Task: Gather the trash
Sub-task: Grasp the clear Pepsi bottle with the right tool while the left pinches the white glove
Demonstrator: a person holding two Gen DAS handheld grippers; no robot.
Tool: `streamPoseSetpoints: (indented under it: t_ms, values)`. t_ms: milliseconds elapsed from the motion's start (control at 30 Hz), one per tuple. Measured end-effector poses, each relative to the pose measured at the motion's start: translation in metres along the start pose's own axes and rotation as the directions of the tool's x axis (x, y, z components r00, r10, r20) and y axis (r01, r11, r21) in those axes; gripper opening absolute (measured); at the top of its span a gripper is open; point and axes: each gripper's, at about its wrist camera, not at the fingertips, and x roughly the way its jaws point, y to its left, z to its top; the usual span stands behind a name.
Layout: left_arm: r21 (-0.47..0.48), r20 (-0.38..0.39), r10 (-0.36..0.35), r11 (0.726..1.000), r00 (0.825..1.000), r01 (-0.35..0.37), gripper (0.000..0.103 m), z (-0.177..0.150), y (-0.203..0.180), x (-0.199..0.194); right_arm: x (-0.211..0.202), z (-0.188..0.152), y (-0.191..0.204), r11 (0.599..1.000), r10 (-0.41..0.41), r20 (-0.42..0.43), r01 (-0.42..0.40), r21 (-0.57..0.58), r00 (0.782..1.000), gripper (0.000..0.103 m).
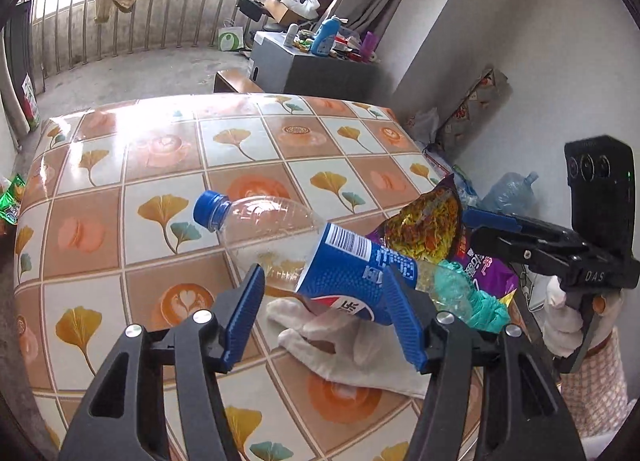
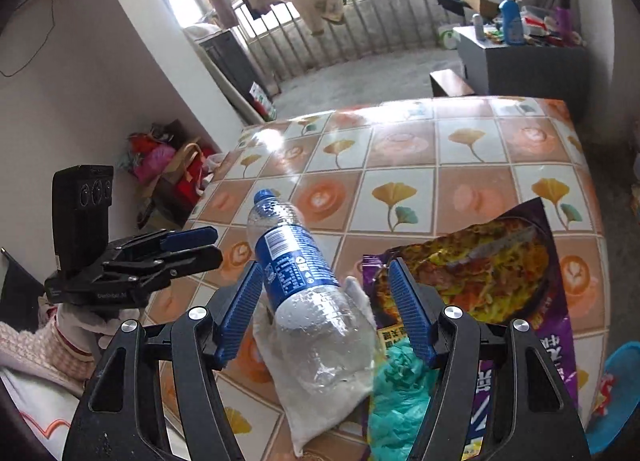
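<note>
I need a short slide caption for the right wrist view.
Open right gripper above an empty bottle lying on a white glove.

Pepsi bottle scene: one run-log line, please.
left gripper: open, over Pepsi bottle | right gripper: open, empty | bottle on white glove | noodle packet beside

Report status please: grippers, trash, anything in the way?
Both grippers open, holding nothing. Bottle lying on glove, beside snack bag and teal bag. Nothing blocking.

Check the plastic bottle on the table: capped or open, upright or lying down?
Capped and lying down. The bottle rests on its side across a white glove, blue cap screwed on.
</note>
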Motion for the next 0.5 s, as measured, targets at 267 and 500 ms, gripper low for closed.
streamPoseSetpoints:
  t_ms: [267,500]
  values:
    - [0.010,-0.056,-0.018,1.000,0.998,0.019,0.029,-0.010,0.006,0.029,0.052,0.023,0.007,0.995,0.101,-0.171,-0.100,0.017,0.980,0.062]
    - [0.015,-0.093,-0.036,0.999,0.995,0.038,0.022,-0.018,0.008,0.043,0.089,0.032,0.002,0.989,0.133,-0.328,-0.103,0.107,0.935,0.059]
